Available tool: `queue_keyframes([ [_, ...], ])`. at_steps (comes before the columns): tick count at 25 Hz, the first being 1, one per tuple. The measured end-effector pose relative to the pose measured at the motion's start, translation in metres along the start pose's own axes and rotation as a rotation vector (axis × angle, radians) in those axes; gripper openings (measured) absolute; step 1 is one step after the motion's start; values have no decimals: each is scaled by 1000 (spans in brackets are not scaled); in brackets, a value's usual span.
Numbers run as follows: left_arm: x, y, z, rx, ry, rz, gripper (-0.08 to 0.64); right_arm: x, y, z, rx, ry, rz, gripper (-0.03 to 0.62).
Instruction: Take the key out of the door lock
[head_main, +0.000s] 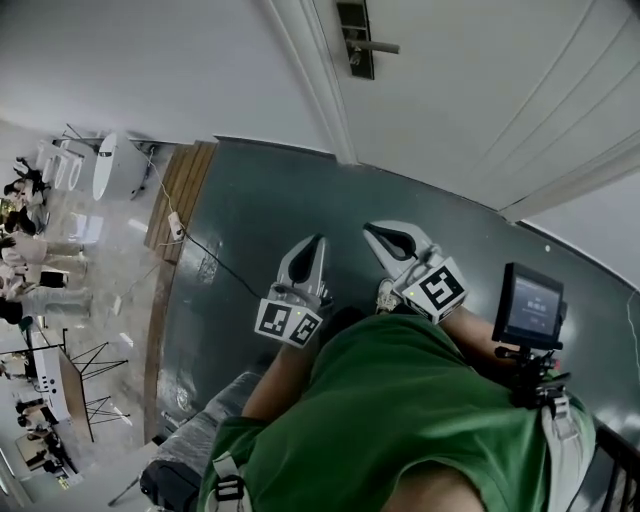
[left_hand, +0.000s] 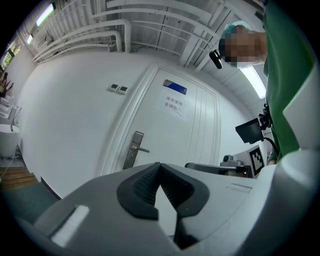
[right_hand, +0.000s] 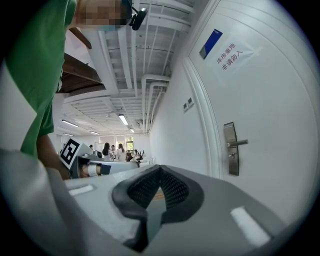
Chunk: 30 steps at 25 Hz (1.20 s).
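Both pairs of tongs are closed with nothing between them. The left tongs (head_main: 314, 248) and right tongs (head_main: 388, 236) are held side by side, close to the person's green shirt (head_main: 400, 420) and well apart from the white door (head_main: 480, 90). The lock plate (head_main: 356, 40) with its lever handle (head_main: 380, 46) sits near the door's left edge, beside the frame (head_main: 318, 90). The key there is too small to make out. Dark, open floor (head_main: 250, 200) lies between the tongs and the door. A small screen (head_main: 530, 305) stands to the right.
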<state>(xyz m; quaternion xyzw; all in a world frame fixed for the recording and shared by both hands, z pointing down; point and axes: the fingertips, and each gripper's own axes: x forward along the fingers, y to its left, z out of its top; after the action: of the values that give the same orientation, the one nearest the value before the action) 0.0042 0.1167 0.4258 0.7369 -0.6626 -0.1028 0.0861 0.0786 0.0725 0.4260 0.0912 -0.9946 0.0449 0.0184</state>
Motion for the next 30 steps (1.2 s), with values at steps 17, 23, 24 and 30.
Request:
queue_keyframes([
  [17, 54, 11, 5, -5, 28, -102, -2, 7, -50, 2, 44, -14, -113, 2],
  [23, 69, 34, 24, -18, 33, -143, -2, 31, -61, 19, 40, -8, -166, 2],
  [24, 72, 40, 23, -20, 35, -151, -2, 37, -63, 18, 39, -6, -176, 2],
  [30, 94, 84, 16, -30, 38, -224, -2, 78, -78, 0, 42, 10, -250, 2],
])
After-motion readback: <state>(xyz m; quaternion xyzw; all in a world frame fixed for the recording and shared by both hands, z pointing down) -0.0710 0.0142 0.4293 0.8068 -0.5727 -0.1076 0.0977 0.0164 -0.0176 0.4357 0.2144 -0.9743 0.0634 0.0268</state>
